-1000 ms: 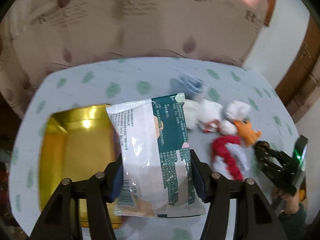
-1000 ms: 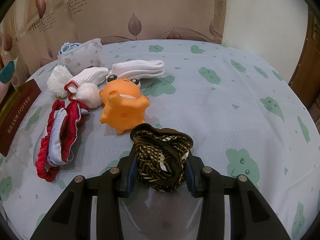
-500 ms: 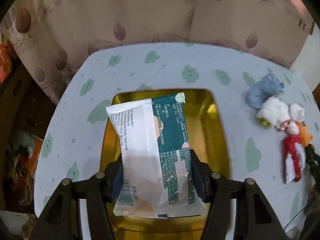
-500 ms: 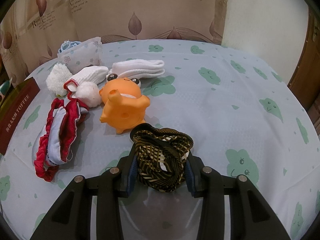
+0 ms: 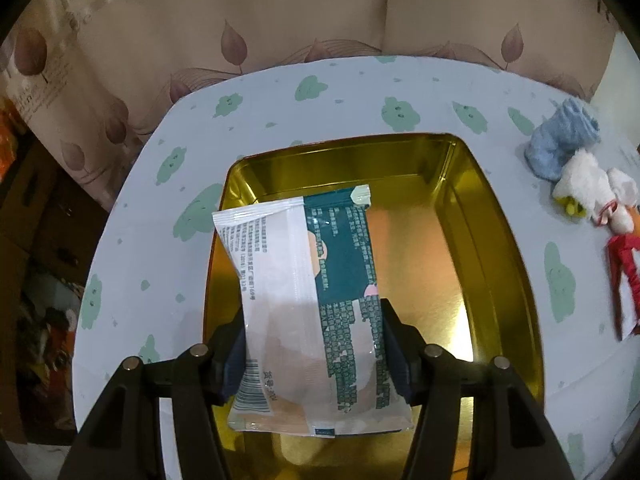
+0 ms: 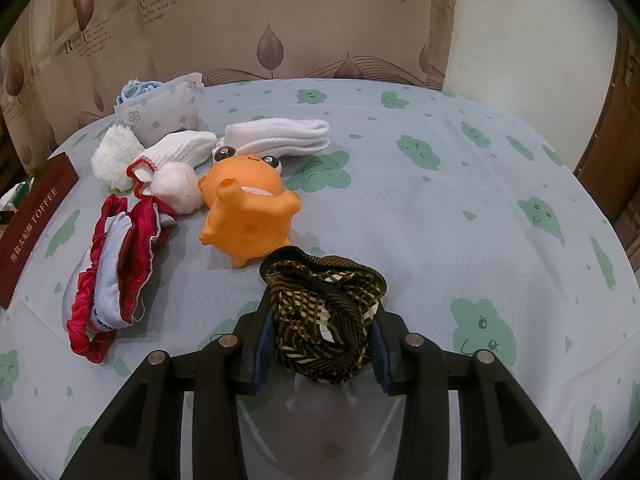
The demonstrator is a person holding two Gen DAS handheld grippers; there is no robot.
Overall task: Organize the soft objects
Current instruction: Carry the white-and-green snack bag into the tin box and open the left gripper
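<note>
Holding soft packet (image 5: 316, 304) over gold tin (image 5: 492, 248) with left gripper (image 5: 314, 356), jaws just opening yet touching, apparently releasing. Clamping patterned cloth (image 6: 326, 320) narrowly in right gripper (image 6: 322, 344), awaiting turn.

Sealed white-and-teal packet (image 5: 320, 312), flat and upright, hanging over the open gold tin (image 5: 500, 248) on the cloud-print cloth. Brown-and-gold patterned fabric bundle (image 6: 324, 320), crumpled, raised just above the same cloth. Beside it: orange squeaky toy (image 6: 248, 216) tipped on its side, red-trimmed pouch (image 6: 108, 264) lying flat, white socks (image 6: 280, 138) folded, a white fluffy ball (image 6: 114, 156), a floral tissue pack (image 6: 164, 114).
</note>
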